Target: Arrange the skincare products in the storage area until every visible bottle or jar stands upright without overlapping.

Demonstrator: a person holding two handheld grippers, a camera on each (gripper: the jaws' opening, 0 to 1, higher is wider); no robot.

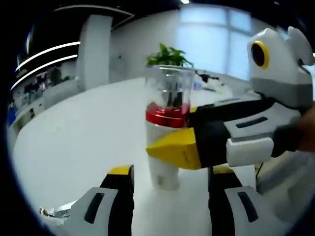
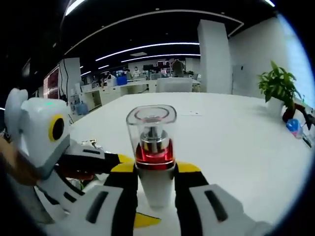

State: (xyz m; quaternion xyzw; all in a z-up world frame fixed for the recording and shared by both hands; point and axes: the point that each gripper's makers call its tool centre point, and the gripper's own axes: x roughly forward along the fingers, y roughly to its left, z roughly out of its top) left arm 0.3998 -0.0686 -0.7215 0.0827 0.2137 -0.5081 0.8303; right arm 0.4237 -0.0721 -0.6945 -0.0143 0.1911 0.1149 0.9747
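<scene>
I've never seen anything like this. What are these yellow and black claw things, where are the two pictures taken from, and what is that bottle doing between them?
No robot here: a person holds two hand-held grippers, each carrying its own camera. In the right gripper view, the right gripper has its jaws closed on a pump bottle with a clear cap and red collar, standing upright on a white table. The left gripper view looks at that same scene from the other side; the left gripper sits open, gripping nothing. A potted plant stands farther back.

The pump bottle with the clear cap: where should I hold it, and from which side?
Grip the white body of the pump bottle, below the red band, coming level from the side. It stands upright, and the clear cap may slip off. The right gripper already closes there.
</scene>
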